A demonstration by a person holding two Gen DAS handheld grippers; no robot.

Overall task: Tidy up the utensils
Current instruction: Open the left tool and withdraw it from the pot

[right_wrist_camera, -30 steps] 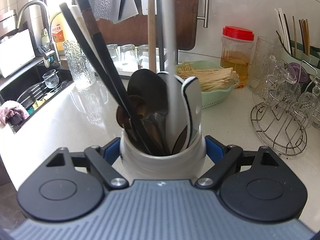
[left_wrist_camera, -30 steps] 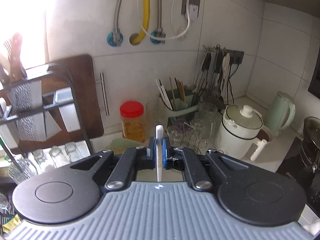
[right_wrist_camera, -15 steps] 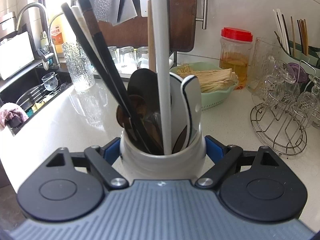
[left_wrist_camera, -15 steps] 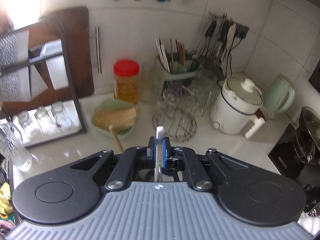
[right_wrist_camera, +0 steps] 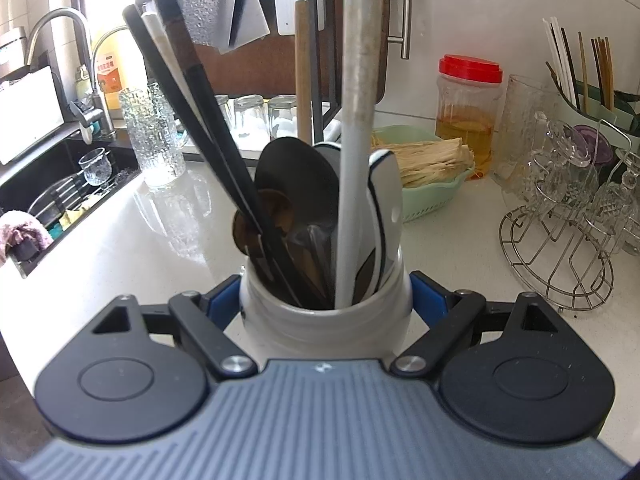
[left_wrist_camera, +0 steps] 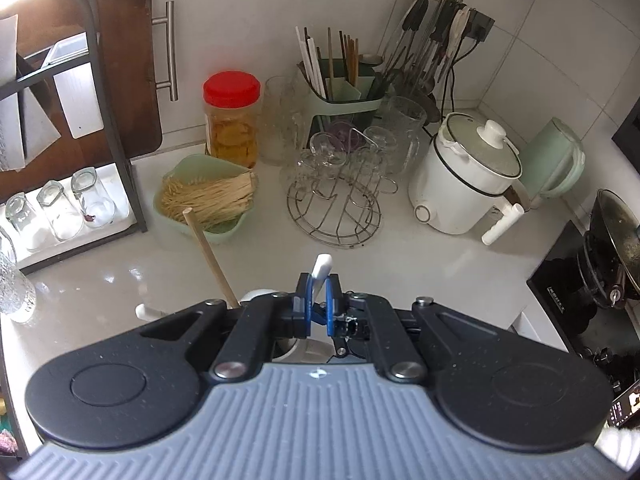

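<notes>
The left gripper (left_wrist_camera: pixel 318 302) was clamped on a white handle (left_wrist_camera: pixel 322 270) above the crock (right_wrist_camera: pixel 326 312), which stood on the counter (right_wrist_camera: pixel 132 264) squeezed between the right gripper's (right_wrist_camera: pixel 326 300) blue pads. Bottle label (right_wrist_camera: pixel 109 76) by the sink (right_wrist_camera: pixel 52 196): unreadable.

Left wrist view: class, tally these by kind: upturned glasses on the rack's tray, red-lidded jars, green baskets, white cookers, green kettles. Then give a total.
Glasses: 3
Jar: 1
Basket: 1
Cooker: 1
Kettle: 1
Total: 7
</notes>
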